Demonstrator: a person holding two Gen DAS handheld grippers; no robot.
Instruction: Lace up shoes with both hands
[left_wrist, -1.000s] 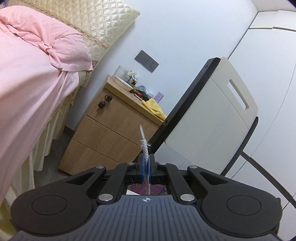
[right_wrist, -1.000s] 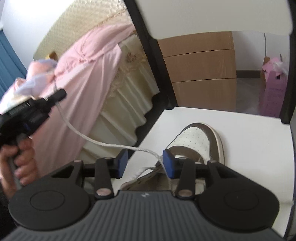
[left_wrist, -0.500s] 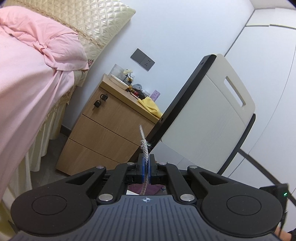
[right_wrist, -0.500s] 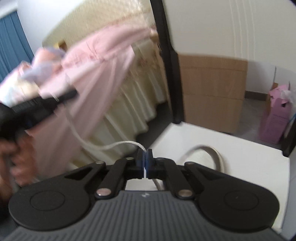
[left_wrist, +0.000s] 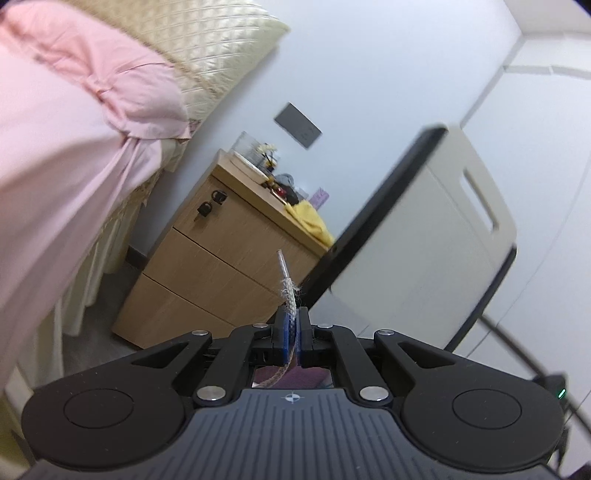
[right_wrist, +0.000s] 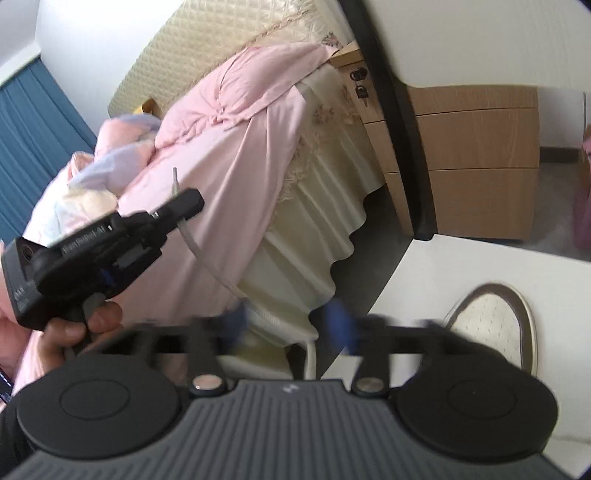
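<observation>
Bedroom interior. A bed (left_wrist: 55, 155) draped in a pink cover (right_wrist: 236, 122) stands against a pale wall (left_wrist: 369, 74), with a cream quilted headboard (left_wrist: 218, 44) above it and a cream scalloped bed skirt (right_wrist: 314, 206) hanging to the dark floor (right_wrist: 388, 229). Beside the bed is a light wooden nightstand (left_wrist: 207, 273) with 3 drawer fronts; keys (left_wrist: 207, 206) hang from the top drawer's lock, and small items, including a yellow cloth (left_wrist: 310, 221), crowd its top. A grey wall switch plate (left_wrist: 297, 124) sits above it. A white chair (left_wrist: 436, 236) with a black frame and a slotted backrest stands nearby. Blue curtains (right_wrist: 33, 122) hang at the far left in the right wrist view.
</observation>
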